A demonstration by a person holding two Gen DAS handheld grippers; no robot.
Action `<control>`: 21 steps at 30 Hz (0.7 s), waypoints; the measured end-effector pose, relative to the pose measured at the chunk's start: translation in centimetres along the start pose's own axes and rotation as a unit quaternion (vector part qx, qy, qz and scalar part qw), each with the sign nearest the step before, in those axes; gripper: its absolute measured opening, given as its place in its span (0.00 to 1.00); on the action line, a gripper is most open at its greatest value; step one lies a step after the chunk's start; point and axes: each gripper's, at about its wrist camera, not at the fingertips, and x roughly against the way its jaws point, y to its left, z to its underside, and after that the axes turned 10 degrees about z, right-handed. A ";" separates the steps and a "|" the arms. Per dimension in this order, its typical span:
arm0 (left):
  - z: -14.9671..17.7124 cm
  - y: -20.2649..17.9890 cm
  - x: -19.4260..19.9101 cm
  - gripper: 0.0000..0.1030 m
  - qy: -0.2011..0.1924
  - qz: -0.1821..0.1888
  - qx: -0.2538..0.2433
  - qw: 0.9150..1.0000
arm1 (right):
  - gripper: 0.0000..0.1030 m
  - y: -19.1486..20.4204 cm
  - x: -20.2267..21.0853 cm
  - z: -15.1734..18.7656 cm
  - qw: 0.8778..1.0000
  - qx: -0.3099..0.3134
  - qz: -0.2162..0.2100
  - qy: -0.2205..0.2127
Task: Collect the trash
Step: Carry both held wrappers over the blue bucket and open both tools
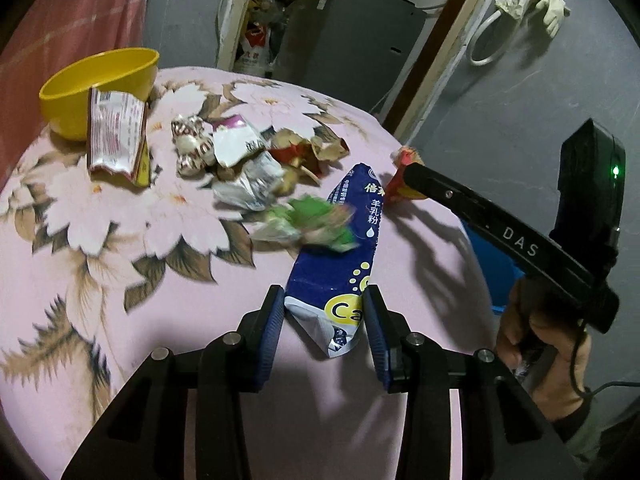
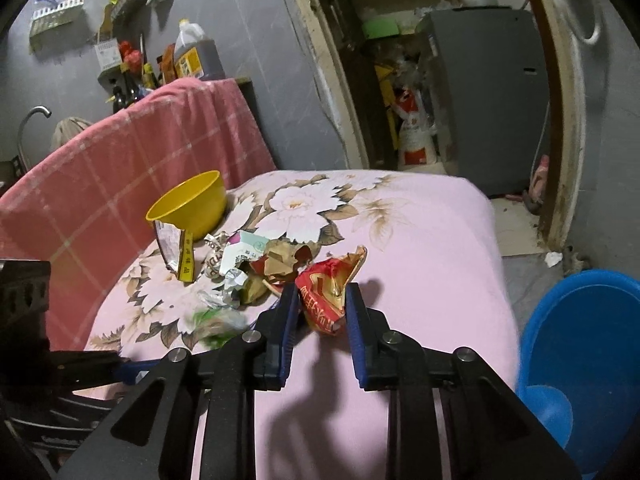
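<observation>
Only the right wrist view shows the blue plastic basin (image 2: 580, 360) on the floor just past the table's right edge, along with the oil jug (image 2: 196, 56) on the shelf behind the pink checked cloth (image 2: 120, 168). Only the left wrist view shows the person's right hand (image 1: 532, 344) gripping the handle of the right gripper (image 2: 322, 300), whose black arm slants across from the right toward the pile. The left gripper (image 1: 324, 312) reaches forward low over the floral pink tablecloth (image 1: 120, 320), its blue pads set on either side of the near end of a blue milk-powder packet (image 1: 344, 264); they bracket it closely, but whether they press it cannot be told. The right gripper likewise reaches forward with its pads flanking a crumpled red snack wrapper (image 2: 324, 292), seemingly touching both sides of it. A blurred green wrapper (image 1: 308, 224) lies on the blue packet. The remaining trash pile (image 1: 240, 160) sits mid-table, near a yellow bowl (image 1: 100, 88) with a silver sachet (image 1: 116, 136) leaning against it.
</observation>
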 end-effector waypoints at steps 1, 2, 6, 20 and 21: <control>0.2 -0.2 0.2 0.34 0.001 0.002 0.001 1.000 | 0.21 0.0 0.3 0.1 1.000 0.003 0.005 -0.004; 0.4 -0.4 0.3 0.34 0.002 0.004 0.002 1.000 | 0.20 0.0 0.6 0.2 1.000 0.005 0.008 -0.009; 1.1 -1.2 0.6 0.34 0.006 0.006 0.001 1.000 | 0.20 0.0 1.7 1.1 1.000 -0.002 0.006 -0.018; 2.0 -3.6 2.3 0.34 -0.030 0.039 0.024 0.998 | 0.20 -1.1 7.3 2.5 0.992 -0.005 0.047 -0.120; 1.9 -3.9 2.4 0.34 -0.037 0.038 0.019 0.998 | 0.20 -1.2 7.8 2.5 0.990 -0.004 0.053 -0.131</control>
